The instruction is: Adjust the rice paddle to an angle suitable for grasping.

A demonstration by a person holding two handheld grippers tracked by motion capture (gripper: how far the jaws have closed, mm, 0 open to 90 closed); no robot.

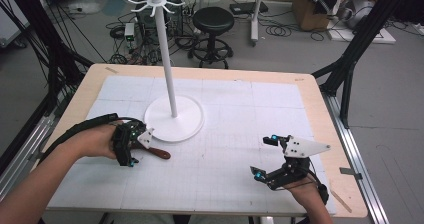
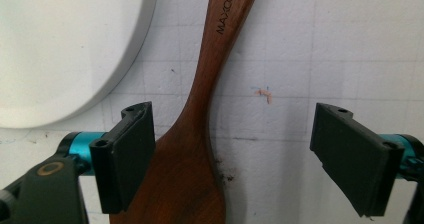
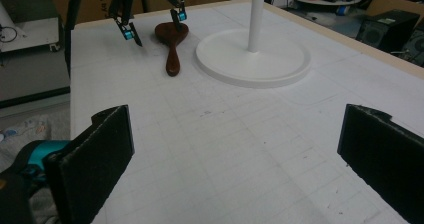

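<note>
1. Left gripper (image 1: 131, 145) sits at the table's left side, just beside the stand base (image 1: 187, 126), pointing down at the spoon (image 1: 159, 153).
2. Left gripper view: jaws apart, straddling the spoon (image 2: 192, 149). One pad (image 2: 125, 156) is at the edge of the wide end, touch unclear; the other pad (image 2: 350, 156) is well clear of the wood. Nothing clamped, so released.
3. Spoon lies flat on the white mat (image 1: 225, 149), wide end under the left gripper, handle pointing toward table centre. Dark brown wood, lettering on the handle.
4. Right gripper view: spoon (image 3: 172, 46) lies just beside the base (image 3: 280, 66), not touching it, with the left gripper (image 3: 152, 26) above its wide end.
5. Stand: white round base, tall pole (image 1: 166, 59), hook ring on top (image 1: 156, 0). Base is left of table centre.
6. Right gripper (image 1: 265, 156) is at the table's right front, near the edge, well apart from the spoon.
7. Right gripper view: both black pads (image 3: 95, 159) spread wide with bare mat (image 3: 235, 149) between. Released, nothing held.
8. Person's forearm (image 1: 45, 179) comes in at bottom left; the right hand (image 1: 307, 186) comes in at bottom right.
</note>
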